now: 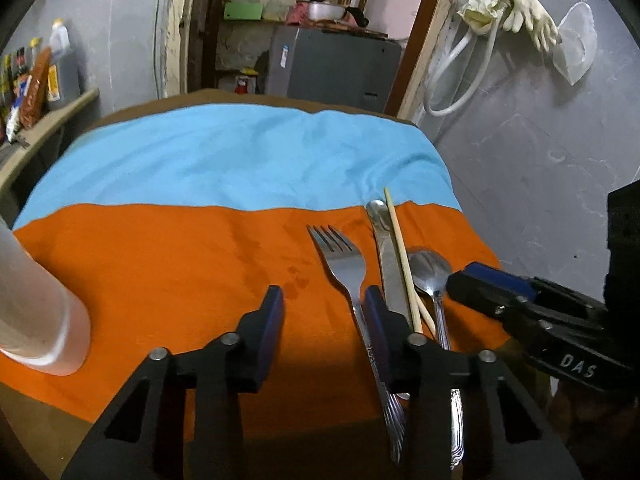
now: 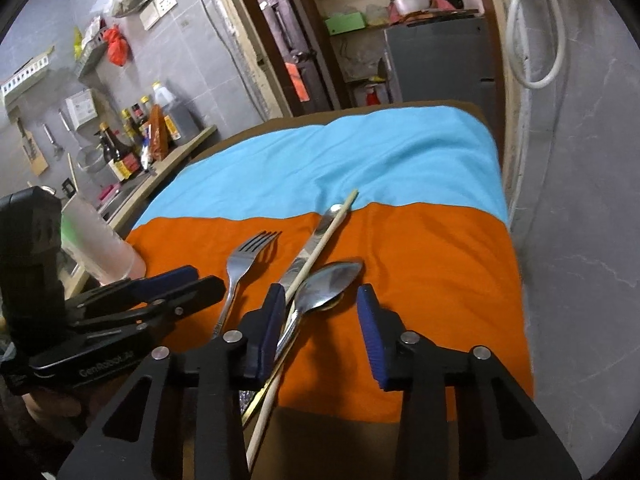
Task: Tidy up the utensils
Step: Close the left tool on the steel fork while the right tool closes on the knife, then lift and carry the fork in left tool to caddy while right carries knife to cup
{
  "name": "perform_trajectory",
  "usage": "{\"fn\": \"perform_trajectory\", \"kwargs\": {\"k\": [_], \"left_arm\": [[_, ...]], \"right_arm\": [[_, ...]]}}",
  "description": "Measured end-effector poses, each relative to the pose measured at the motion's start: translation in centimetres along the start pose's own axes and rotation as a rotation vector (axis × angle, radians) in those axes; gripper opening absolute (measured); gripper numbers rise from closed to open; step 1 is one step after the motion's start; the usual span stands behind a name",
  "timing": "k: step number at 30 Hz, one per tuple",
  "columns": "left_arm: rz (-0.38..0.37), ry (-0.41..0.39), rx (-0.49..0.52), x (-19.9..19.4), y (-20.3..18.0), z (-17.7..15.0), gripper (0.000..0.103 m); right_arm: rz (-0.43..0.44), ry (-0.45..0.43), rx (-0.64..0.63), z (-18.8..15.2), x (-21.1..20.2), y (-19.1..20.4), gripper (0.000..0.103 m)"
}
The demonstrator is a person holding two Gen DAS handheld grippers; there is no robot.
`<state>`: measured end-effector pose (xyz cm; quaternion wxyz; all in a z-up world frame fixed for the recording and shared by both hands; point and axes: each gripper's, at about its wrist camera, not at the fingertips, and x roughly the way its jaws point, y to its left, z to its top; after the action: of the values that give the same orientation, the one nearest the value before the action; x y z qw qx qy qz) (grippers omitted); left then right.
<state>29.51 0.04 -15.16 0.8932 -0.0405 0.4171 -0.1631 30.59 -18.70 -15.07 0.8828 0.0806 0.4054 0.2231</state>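
A steel fork (image 1: 344, 264), a table knife (image 1: 386, 256), a wooden chopstick (image 1: 400, 256) and a spoon (image 1: 430, 270) lie side by side on the orange cloth (image 1: 160, 264). My left gripper (image 1: 324, 300) is open and empty above the cloth, just left of the fork's handle. My right gripper (image 2: 320, 300) is open over the spoon (image 2: 332, 280), its left finger by the knife (image 2: 308, 252) and chopstick (image 2: 320, 240). The fork (image 2: 244, 260) lies to their left. The left gripper (image 2: 176, 284) shows at the left of the right wrist view, the right gripper (image 1: 480, 280) at the right of the left wrist view.
A translucent cup (image 1: 36, 312) stands on the cloth's left edge; it also shows in the right wrist view (image 2: 100, 240). A blue cloth (image 1: 240, 160) covers the table's far half. A counter with bottles (image 2: 132, 148) runs along the left wall. A grey wall (image 1: 540, 180) is close on the right.
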Motion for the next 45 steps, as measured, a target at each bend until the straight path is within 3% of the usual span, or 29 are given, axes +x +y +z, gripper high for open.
{"fn": "perform_trajectory", "kwargs": {"k": [8, 10, 13, 18, 30, 33, 45], "left_arm": [[-0.084, 0.043, -0.064, 1.0, 0.9, 0.6, 0.027], [-0.106, 0.054, -0.080, 1.4, 1.0, 0.9, 0.025], [-0.127, 0.070, -0.082, 1.7, 0.9, 1.4, 0.017], [-0.134, 0.082, -0.044, 1.8, -0.1, 1.5, 0.002], [-0.075, 0.077, -0.080, -0.1, 1.0, -0.3, 0.000], [-0.074, 0.079, -0.084, -0.1, 0.9, -0.3, 0.000], [-0.035, 0.153, -0.054, 0.8, 0.6, 0.6, 0.001]], "right_arm": [[0.015, 0.068, 0.008, -0.1, 1.3, -0.3, 0.028], [0.023, 0.066, 0.007, -0.1, 1.2, -0.4, 0.022], [0.031, 0.057, 0.003, -0.2, 0.9, -0.3, 0.011], [0.042, 0.051, 0.002, -0.6, 0.5, -0.1, 0.007], [-0.032, 0.025, 0.028, -1.2, -1.3, -1.1, 0.006], [-0.016, 0.031, 0.052, -1.1, -1.3, -1.6, 0.006], [-0.065, 0.137, 0.098, 0.2, 1.1, -1.7, 0.006]]}}
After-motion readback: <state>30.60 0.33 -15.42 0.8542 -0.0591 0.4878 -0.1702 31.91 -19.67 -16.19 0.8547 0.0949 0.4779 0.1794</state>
